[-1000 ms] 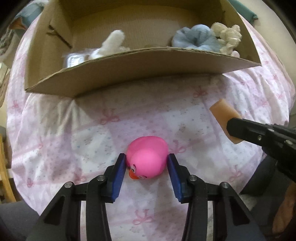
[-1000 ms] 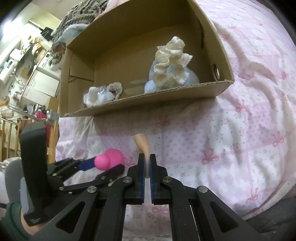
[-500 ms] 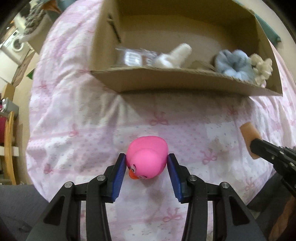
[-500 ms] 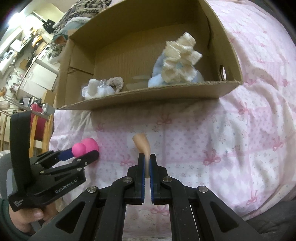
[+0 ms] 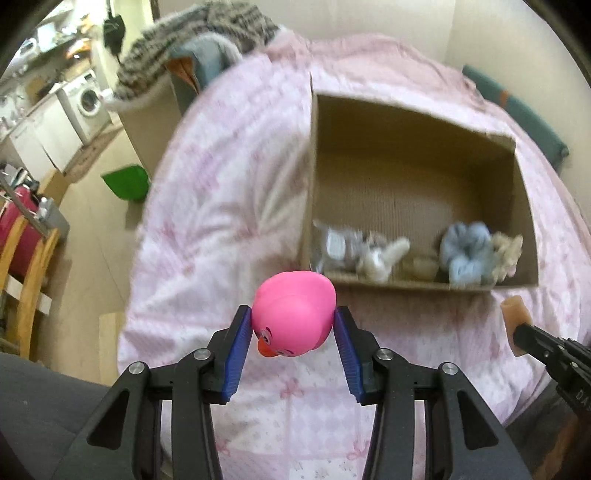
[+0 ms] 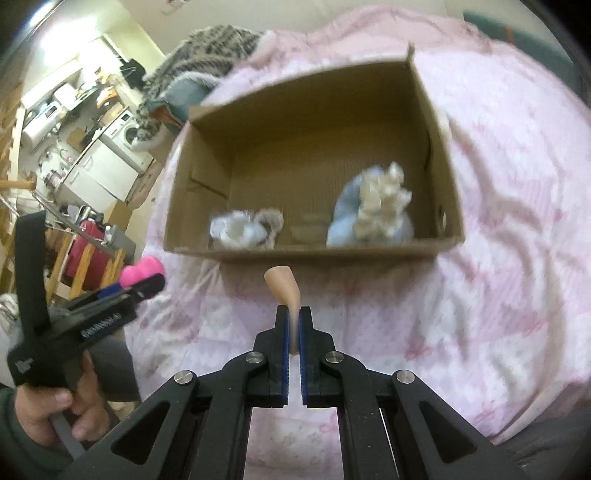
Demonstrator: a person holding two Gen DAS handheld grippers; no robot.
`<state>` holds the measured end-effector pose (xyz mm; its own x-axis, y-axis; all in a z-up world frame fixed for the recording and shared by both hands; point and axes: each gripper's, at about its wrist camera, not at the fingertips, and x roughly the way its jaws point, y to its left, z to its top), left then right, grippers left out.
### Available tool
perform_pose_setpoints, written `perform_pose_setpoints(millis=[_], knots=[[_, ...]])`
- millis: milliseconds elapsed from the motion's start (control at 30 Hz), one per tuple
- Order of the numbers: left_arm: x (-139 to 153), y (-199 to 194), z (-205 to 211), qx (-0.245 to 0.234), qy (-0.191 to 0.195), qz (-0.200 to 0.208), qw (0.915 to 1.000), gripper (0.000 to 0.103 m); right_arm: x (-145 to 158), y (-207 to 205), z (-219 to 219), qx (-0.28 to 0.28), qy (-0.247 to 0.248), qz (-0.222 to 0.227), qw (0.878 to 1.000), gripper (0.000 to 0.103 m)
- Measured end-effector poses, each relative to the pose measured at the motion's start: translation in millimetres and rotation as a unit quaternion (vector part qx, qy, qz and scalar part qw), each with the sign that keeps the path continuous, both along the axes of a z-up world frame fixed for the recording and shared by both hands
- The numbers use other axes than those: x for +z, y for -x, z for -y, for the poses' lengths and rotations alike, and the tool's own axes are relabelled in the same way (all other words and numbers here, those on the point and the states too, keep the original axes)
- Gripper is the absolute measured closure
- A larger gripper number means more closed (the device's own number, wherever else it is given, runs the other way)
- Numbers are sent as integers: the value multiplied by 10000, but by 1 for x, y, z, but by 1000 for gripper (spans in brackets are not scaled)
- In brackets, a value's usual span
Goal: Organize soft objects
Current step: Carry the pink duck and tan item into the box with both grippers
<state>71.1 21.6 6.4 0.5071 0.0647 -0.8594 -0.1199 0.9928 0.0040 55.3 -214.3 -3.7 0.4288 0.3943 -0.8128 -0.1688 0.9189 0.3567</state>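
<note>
The cardboard box stands on the bedspread, open side up, and serves as the reference. Inside it, along its near wall, four items sit in a row. The wrapped packet lies at the left end. The plush toy lies just right of the packet. The scrunchie lies toward the right end, and the ruffled scrunchie touches its right side. The rest of the box floor, toward the far wall, is bare.

Before the box, above the bedspread, the left gripper holds the rubber duck near the box's front left corner. The right gripper holds the foam piece before the near wall. Behind the box and to its left, a knitted blanket lies heaped.
</note>
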Motion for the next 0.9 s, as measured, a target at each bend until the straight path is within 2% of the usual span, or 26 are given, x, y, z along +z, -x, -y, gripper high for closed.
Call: perform_pose_setpoints(millis=[267, 400, 500, 733, 900], knots=[[35, -10, 0, 0, 264, 466, 9986, 62, 39, -4, 12, -9, -284, 482, 9984, 97], [57, -20, 9, -189, 185, 698, 9972, 62, 53, -15, 19, -70, -411, 564, 9975, 97], [63, -34, 15, -281, 180, 743, 9967, 62, 63, -27, 20, -88, -397, 689, 9968, 97], [62, -69, 24, -437, 131, 783, 9959, 62, 74, -60, 17, -76, -378, 835, 9958, 97], [53, -93, 26, -492, 176, 740, 9959, 62, 63, -81, 12, -75, -329, 799, 9962, 97]])
